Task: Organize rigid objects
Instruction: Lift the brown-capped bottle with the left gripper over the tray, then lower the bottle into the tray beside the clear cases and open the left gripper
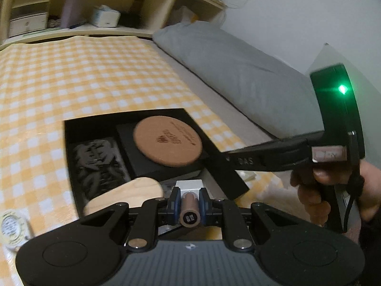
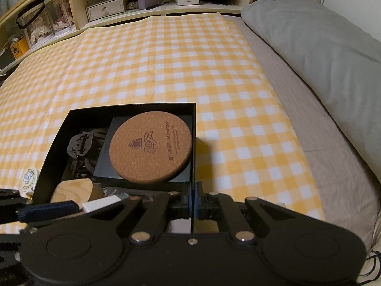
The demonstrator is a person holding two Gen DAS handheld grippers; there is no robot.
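A black open box (image 2: 54, 138) lies on a yellow checked cloth (image 2: 166, 66). Inside it are a round cork coaster (image 2: 151, 147) on a smaller black box (image 2: 104, 164), dark cut-out pieces (image 2: 82, 147) and a pale wooden piece (image 2: 73, 190). My left gripper (image 1: 188, 206) is shut on a brown cylindrical tube (image 1: 188, 211) with a white cap, held just above the box's near edge. My right gripper (image 2: 193, 200) is shut on the box's right wall (image 2: 193, 143). The coaster (image 1: 167, 141) and the box (image 1: 67, 143) also show in the left wrist view.
A small round cream tin (image 2: 29, 177) sits on the cloth left of the box. A grey pillow (image 2: 321, 47) lies along the right. Wooden shelves (image 2: 107, 2) with boxes and tissues run across the back. The right gripper's body (image 1: 338, 124) crosses the left wrist view.
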